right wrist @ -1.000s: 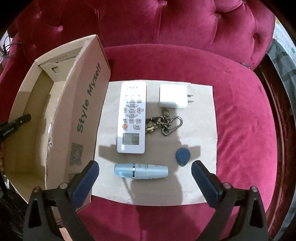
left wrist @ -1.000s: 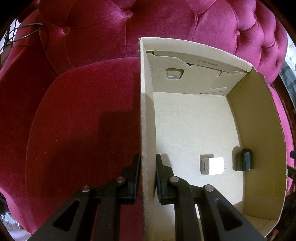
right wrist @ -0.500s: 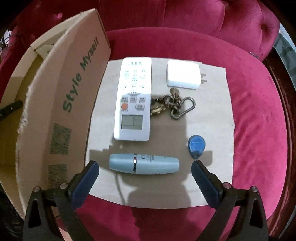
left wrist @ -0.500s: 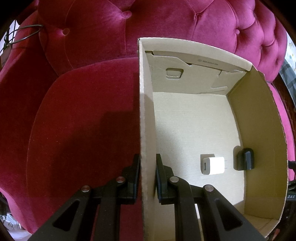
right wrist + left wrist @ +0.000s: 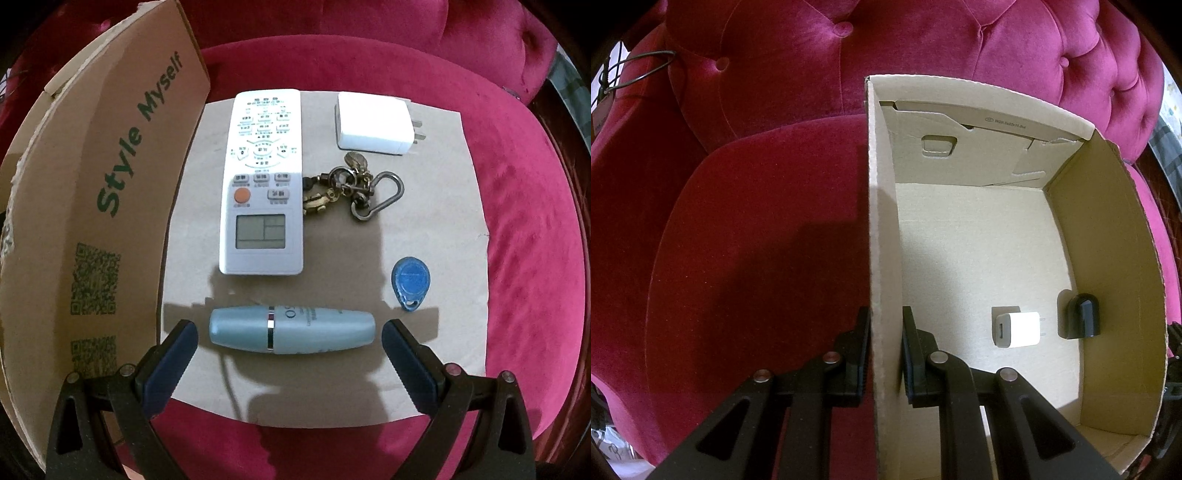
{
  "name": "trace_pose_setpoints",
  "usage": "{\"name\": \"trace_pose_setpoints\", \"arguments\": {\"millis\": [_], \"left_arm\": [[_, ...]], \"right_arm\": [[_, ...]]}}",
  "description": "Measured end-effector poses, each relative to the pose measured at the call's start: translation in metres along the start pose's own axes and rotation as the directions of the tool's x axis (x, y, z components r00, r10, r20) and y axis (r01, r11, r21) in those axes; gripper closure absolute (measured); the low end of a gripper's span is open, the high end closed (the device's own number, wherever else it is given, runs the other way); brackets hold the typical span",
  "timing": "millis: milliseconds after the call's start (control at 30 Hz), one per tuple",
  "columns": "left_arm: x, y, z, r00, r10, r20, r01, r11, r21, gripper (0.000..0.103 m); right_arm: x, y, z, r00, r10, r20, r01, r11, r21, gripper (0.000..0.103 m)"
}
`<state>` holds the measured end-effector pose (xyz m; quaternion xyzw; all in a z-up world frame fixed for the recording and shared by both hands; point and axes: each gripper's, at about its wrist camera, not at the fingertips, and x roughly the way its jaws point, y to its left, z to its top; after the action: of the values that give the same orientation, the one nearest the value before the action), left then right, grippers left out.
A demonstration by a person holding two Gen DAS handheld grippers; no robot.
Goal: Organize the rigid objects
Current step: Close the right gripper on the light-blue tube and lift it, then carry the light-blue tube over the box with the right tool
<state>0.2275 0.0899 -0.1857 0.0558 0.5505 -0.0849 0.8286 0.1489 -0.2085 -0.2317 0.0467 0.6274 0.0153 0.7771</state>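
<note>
My left gripper (image 5: 884, 354) is shut on the left wall of the open cardboard box (image 5: 882, 229). Inside the box lie a small white charger (image 5: 1015, 329) and a black adapter (image 5: 1080, 320). My right gripper (image 5: 290, 341) is open and low over a light blue tube (image 5: 291, 329), one finger at each end of it. Beyond the tube on the brown paper sheet (image 5: 436, 229) lie a white remote (image 5: 263, 181), a white charger (image 5: 375, 123), a bunch of key rings (image 5: 351, 190) and a blue key fob (image 5: 409, 282). The box's printed side (image 5: 110, 206) stands at the left.
Everything sits on a red velvet tufted armchair (image 5: 757, 240) with its backrest (image 5: 923, 44) behind the box. A wire hanger (image 5: 635, 72) shows at the far left. The box wall stands close to my right gripper's left finger.
My right gripper has come down and forward towards the blue tube, which now lies between its open fingers. The left gripper has stayed on the box wall.
</note>
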Motion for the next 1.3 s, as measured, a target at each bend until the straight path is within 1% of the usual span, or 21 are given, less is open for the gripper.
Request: {"name": "trace_pose_setpoints", "arguments": {"millis": [33,67,367,1000,1300], "left_arm": [[0.0,0.0,0.0,1.0,0.001,0.0,-0.001,1.0,0.0,0.087],[0.0,0.0,0.0,1.0,0.0,0.0,0.0,1.0,0.0,0.087],[0.0,0.0,0.0,1.0,0.0,0.0,0.0,1.0,-0.002,0.087],[0.0,0.001,-0.001,1.0,-0.004,0.002,0.004,1.0,-0.006,0.087],[-0.001,0.002,0.0,1.0,-0.01,0.0,0.01,1.0,-0.008,0.087]], "right_arm": [[0.001,0.0,0.002,1.0,0.002,-0.001,-0.002,1.0,0.005,0.005],[0.003,-0.002,0.005,1.0,0.0,-0.003,0.0,1.0,0.011,0.013],[0.0,-0.007,0.009,1.0,-0.013,-0.003,0.013,0.999,0.032,0.013],[-0.056,-0.003,0.025,0.998,-0.044,0.036,0.043,0.999,0.027,0.013],[-0.078,0.009,0.039,0.997,-0.053,0.059,0.053,0.999,0.002,0.013]]}}
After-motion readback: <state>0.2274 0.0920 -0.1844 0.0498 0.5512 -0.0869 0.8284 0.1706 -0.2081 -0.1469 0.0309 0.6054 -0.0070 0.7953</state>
